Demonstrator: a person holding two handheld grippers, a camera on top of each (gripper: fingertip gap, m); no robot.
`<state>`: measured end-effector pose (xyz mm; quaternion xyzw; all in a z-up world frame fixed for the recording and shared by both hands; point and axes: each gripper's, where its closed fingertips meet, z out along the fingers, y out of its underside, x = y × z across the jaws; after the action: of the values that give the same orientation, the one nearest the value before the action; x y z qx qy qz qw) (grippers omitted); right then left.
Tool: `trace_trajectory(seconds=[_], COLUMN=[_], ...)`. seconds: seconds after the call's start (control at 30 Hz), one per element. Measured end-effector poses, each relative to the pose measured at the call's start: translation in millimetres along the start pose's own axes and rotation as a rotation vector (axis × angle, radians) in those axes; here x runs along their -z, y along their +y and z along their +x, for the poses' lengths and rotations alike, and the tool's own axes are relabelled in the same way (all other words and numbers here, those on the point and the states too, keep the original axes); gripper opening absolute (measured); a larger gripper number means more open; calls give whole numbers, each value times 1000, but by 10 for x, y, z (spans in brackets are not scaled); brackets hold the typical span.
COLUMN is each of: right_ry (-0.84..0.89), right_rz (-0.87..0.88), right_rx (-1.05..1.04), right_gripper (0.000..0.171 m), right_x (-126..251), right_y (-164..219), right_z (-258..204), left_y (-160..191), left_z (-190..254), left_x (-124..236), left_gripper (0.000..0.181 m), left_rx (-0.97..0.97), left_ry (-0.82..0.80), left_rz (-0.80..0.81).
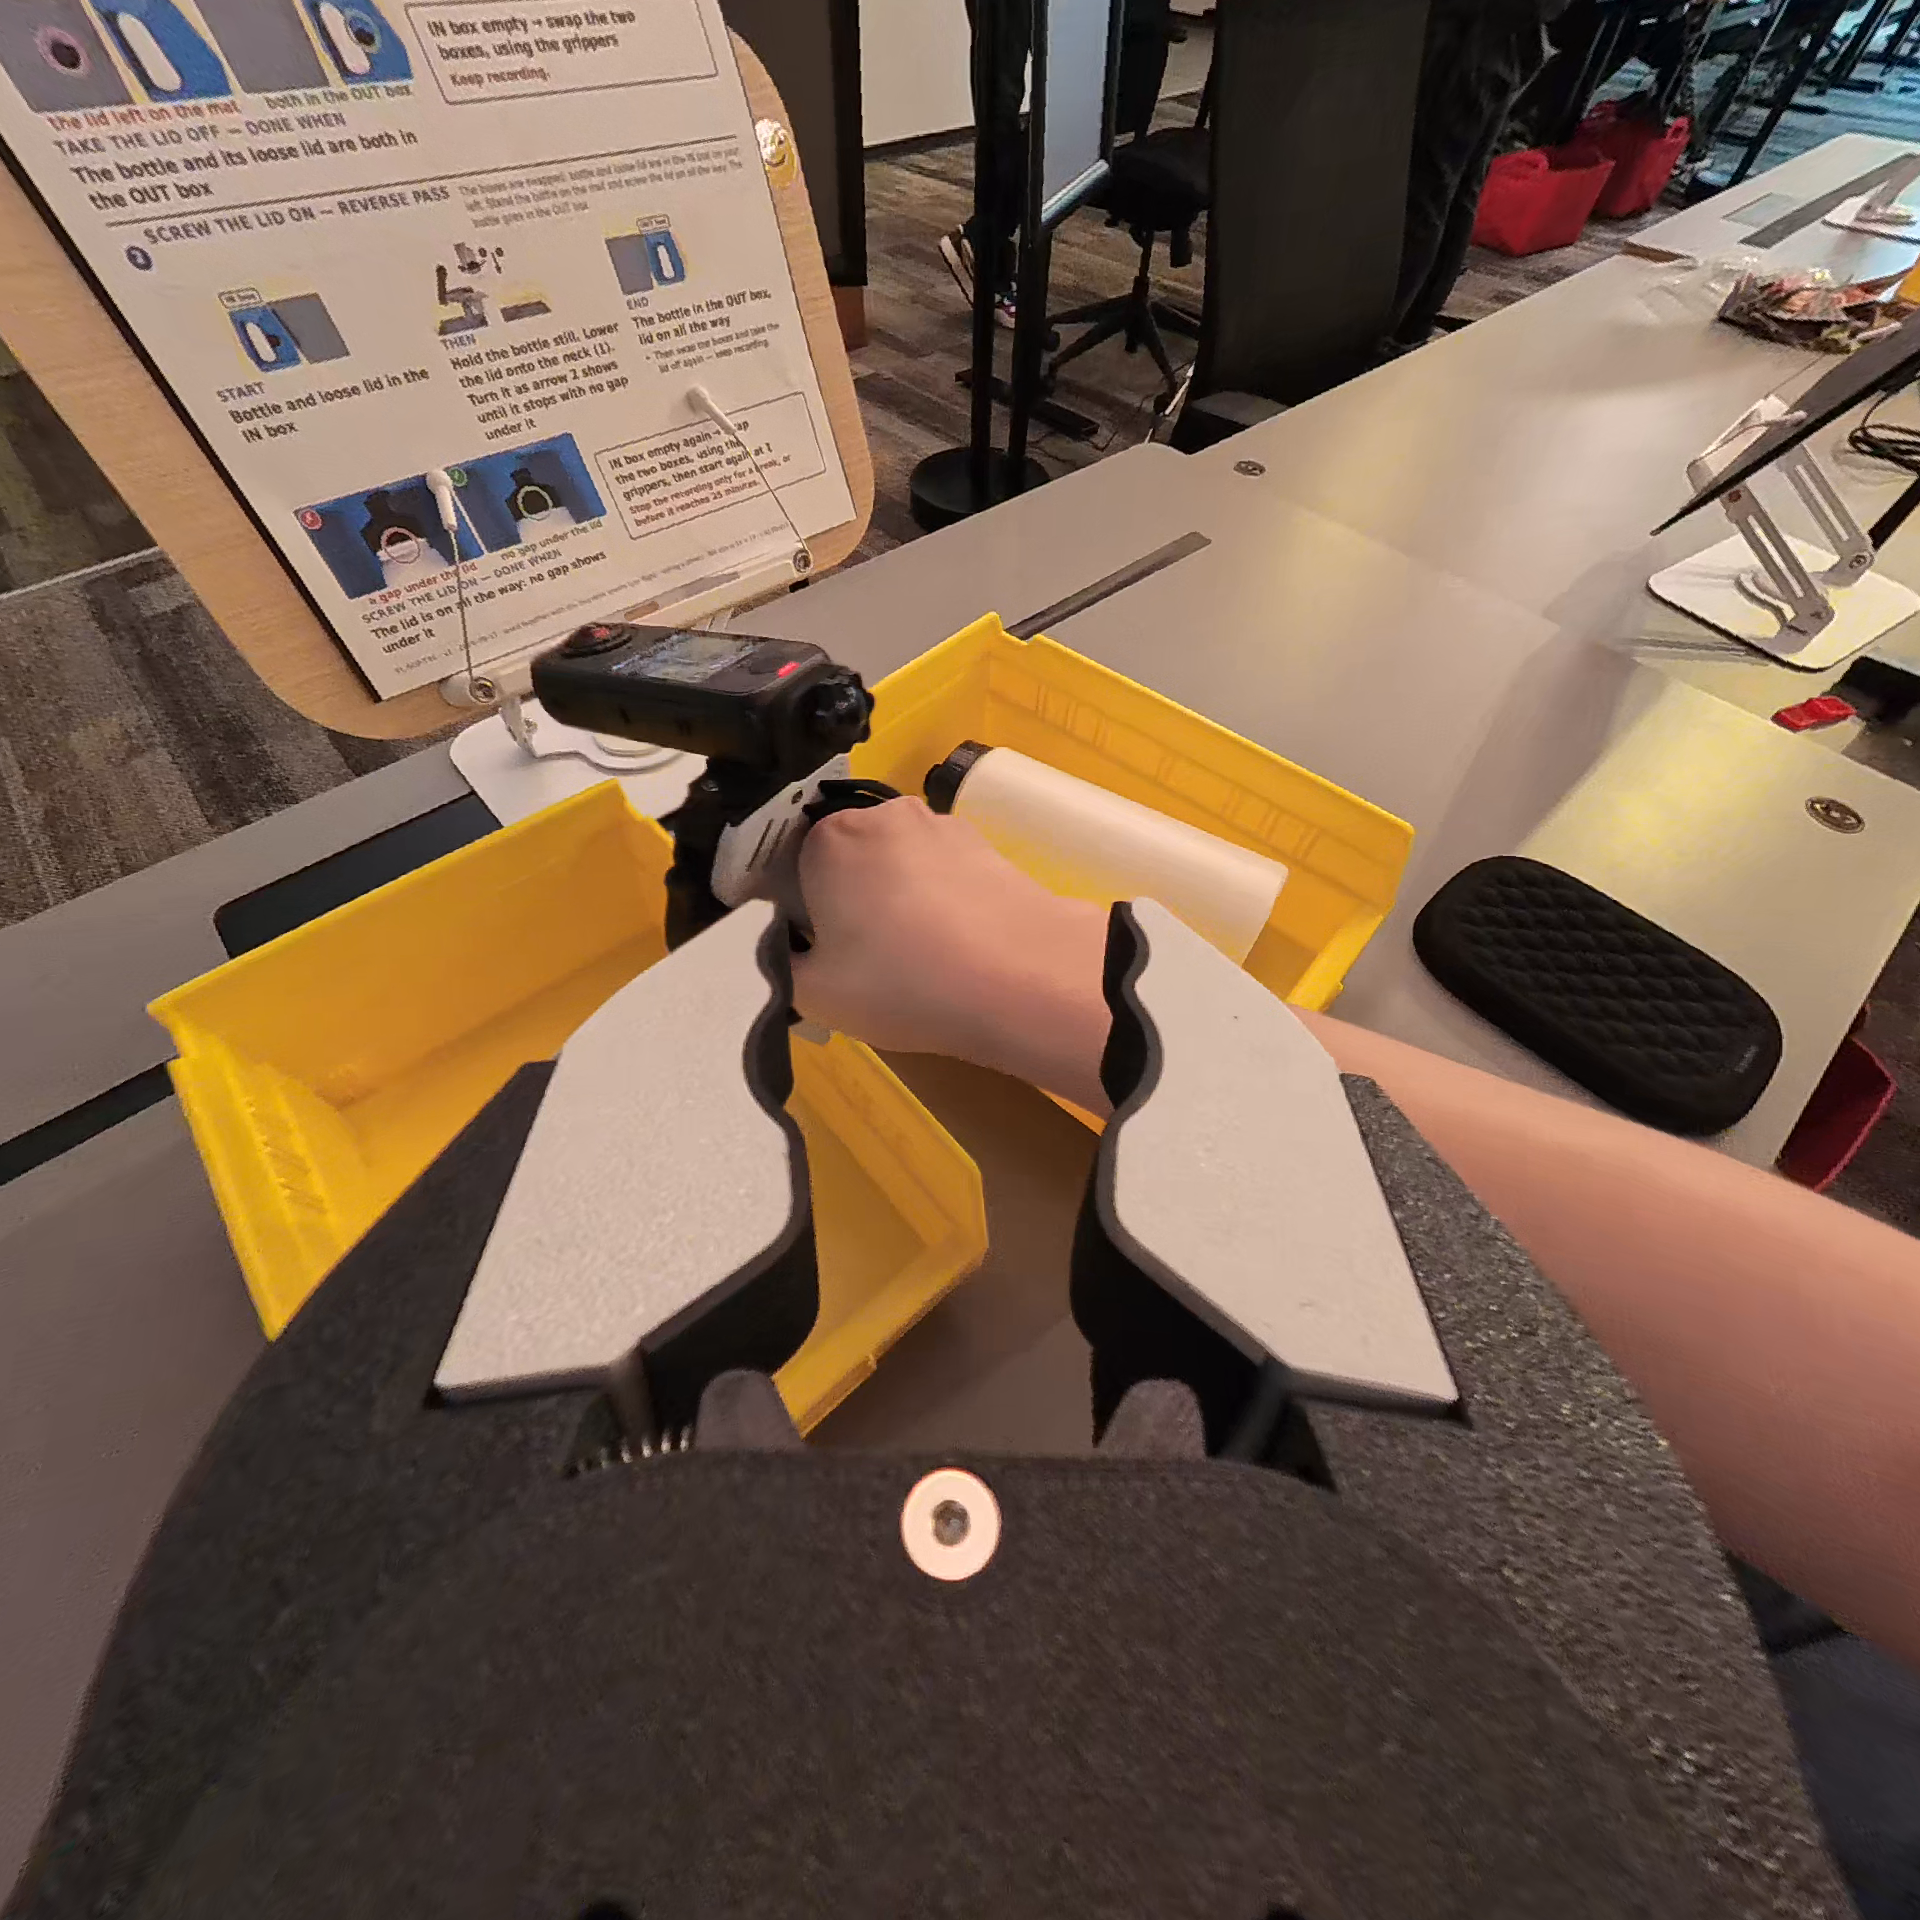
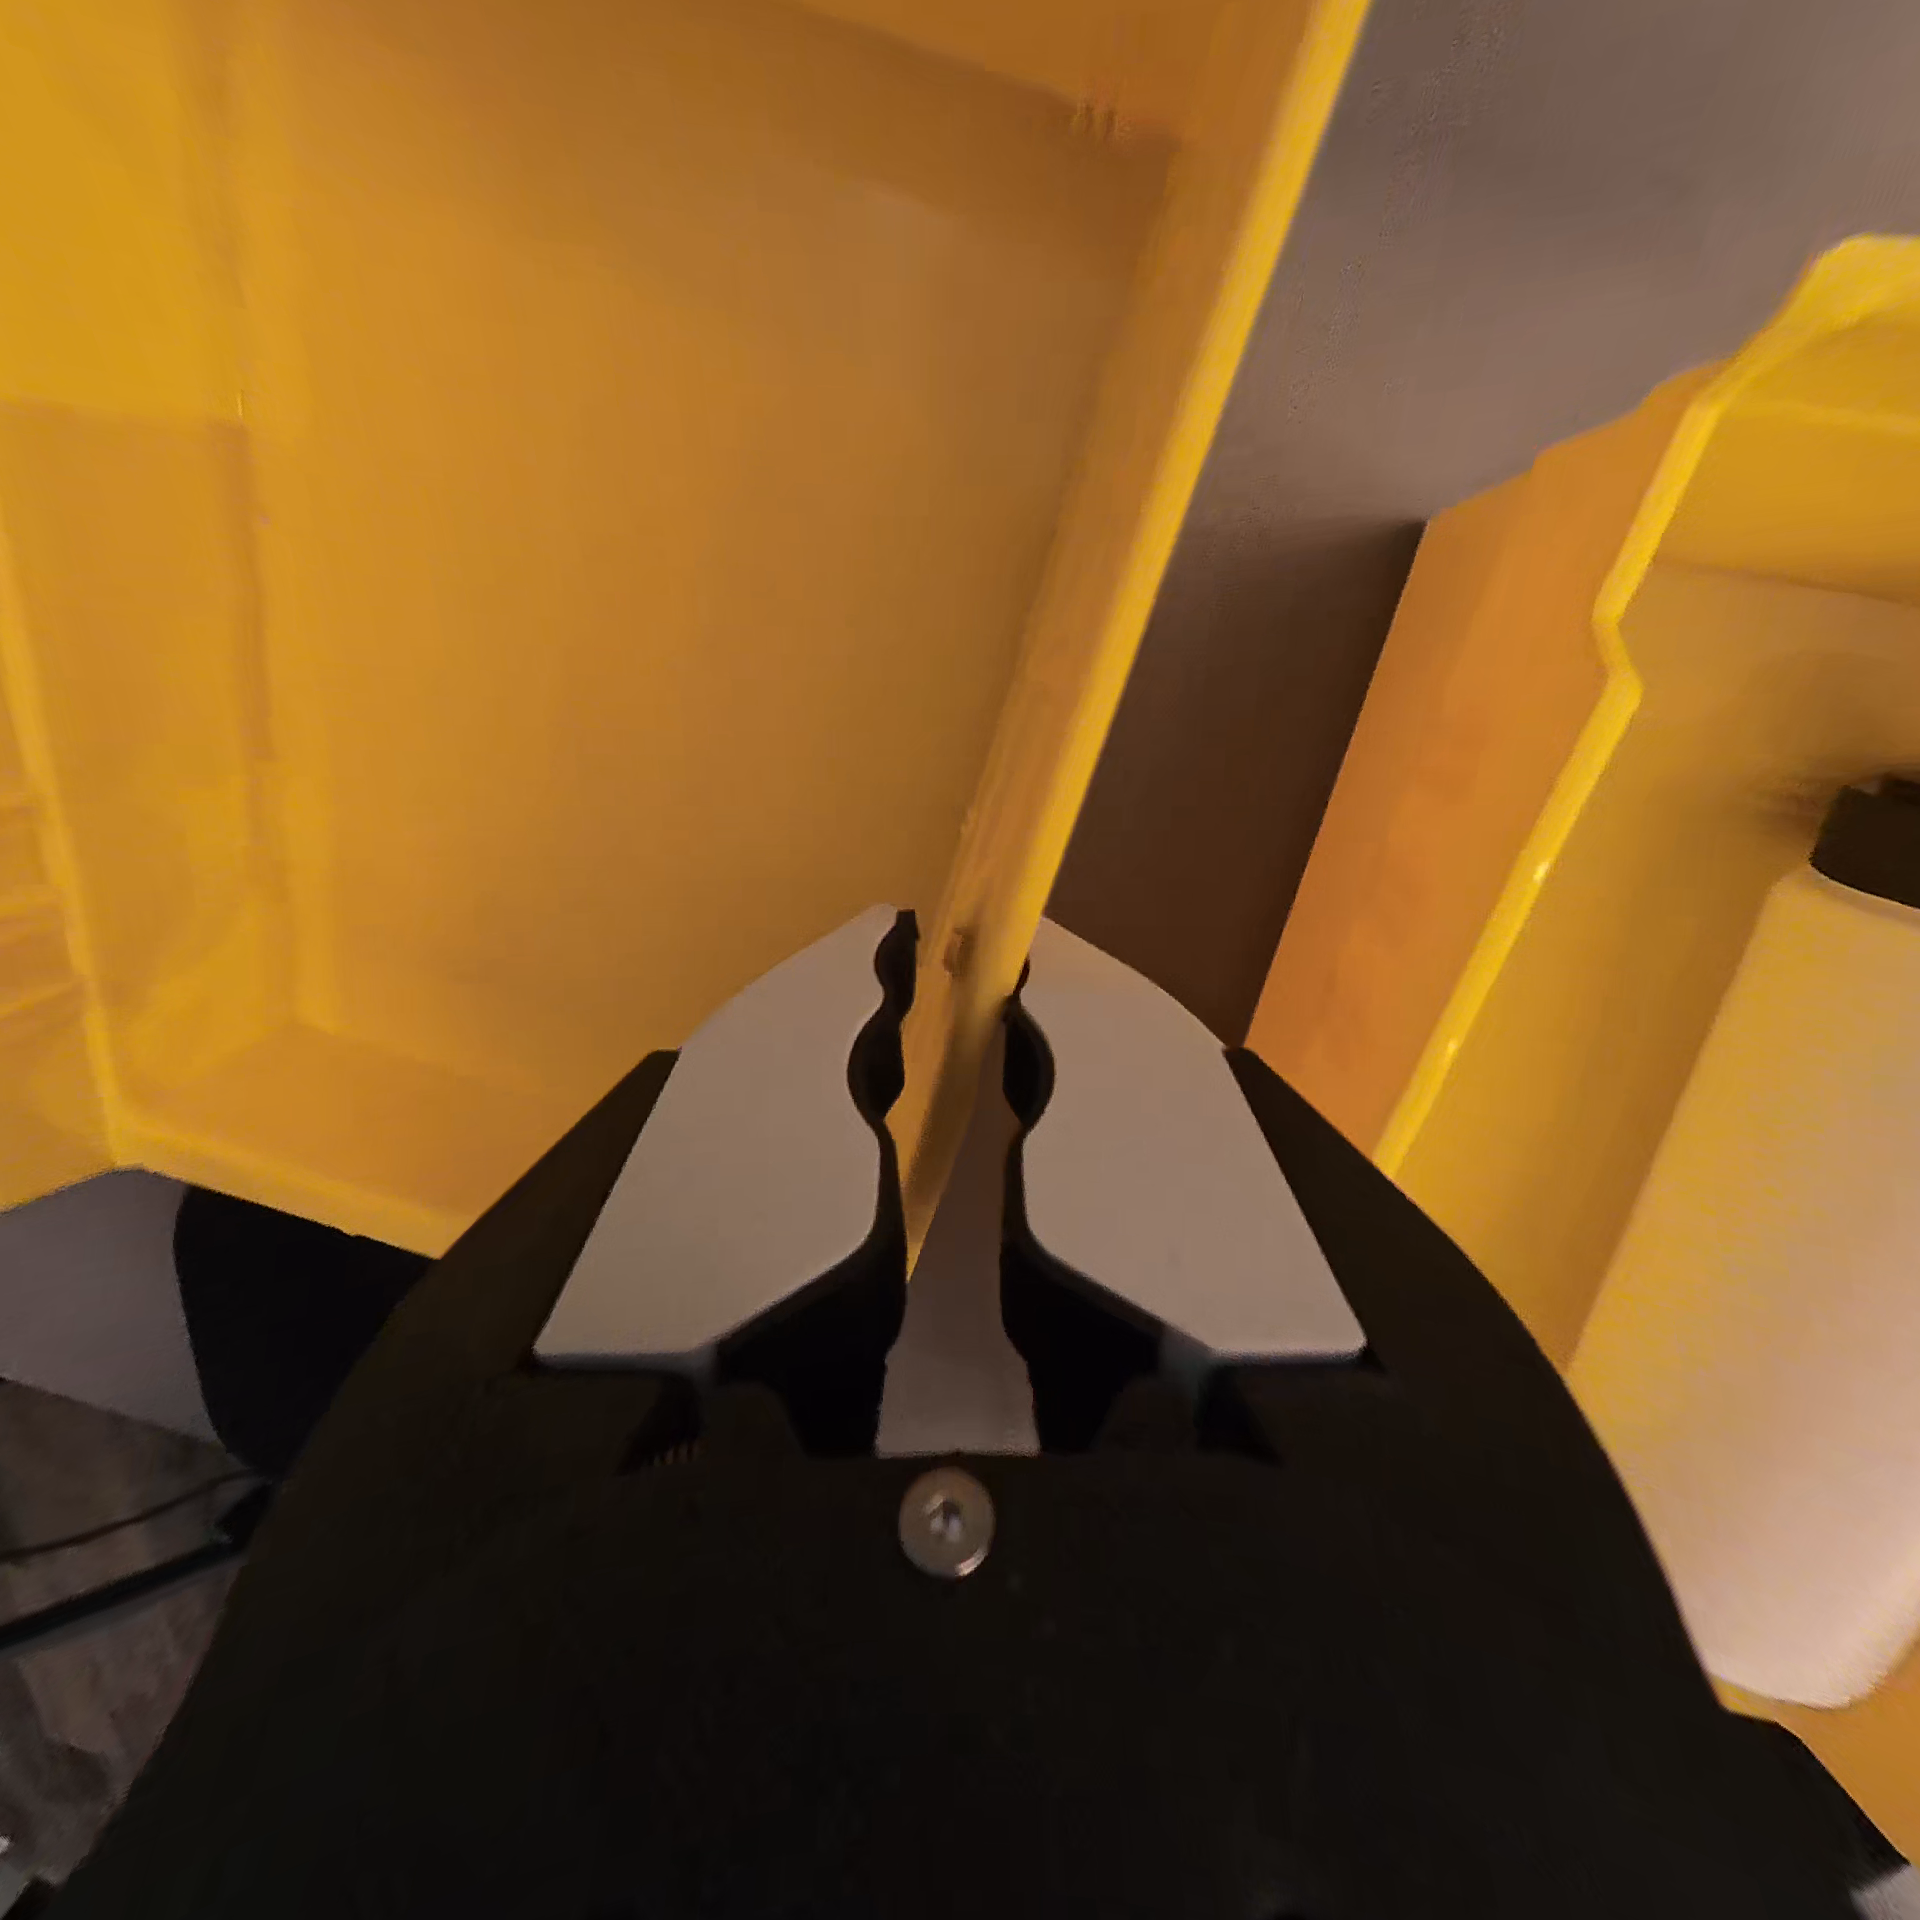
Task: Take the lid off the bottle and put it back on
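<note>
Right tongs (image 2: 961, 971) clamp the empty yellow bin's wall (image 2: 1049, 727) — box swap underway; left tongs (image 1: 945, 997) gape idle; next, reposition it beside the bottle (image 1: 1101, 842).

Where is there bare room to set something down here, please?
The empty yellow bin is free inside. Bare grey table lies beyond the other bin, toward the metal stand. Crowded: between the bins, where the hand and right gripper sit, jaws shut on the empty bin's wall.
</note>
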<state>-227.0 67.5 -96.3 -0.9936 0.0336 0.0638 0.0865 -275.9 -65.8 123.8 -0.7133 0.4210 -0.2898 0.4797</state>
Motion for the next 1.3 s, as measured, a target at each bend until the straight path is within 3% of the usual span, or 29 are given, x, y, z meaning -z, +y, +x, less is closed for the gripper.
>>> trace_trajectory(seconds=[0.23, 0.47, 0.73, 0.9, 1.03, 1.17, 1.3], right_ry=[-18, -39, -151, -235, -237, -258, -251], right_rz=[-76, -117, -279, -279, -207, -137, -60], right_rx=[-47, -47, -65, -35, -18, -59, -177], right_gripper=[9, 7, 8, 8, 8, 8, 7], right_x=[-297, -303, -144, 226, 737, 1339, 1884], right_y=[11, -2, 118, 3, -164, -198, -26], right_z=[-17, -53, -312, -459, -285, 220, 1142], left_y=[26, -9, -134, -317, -452, -516, -522], left_z=[-3, -42, 177, 369, 495, 489, 400], left_x=[9, 61, 238, 530, 802, 984, 962], left_gripper=[56, 55, 56, 56, 58, 63, 64], left_rx=[-6, 6, -28, -41, -27, -11, 19], left_ry=[2, -16, -20, 5, 44, 49, 48], left_rz=[-12, 15, 88, 233, 369, 448, 455])
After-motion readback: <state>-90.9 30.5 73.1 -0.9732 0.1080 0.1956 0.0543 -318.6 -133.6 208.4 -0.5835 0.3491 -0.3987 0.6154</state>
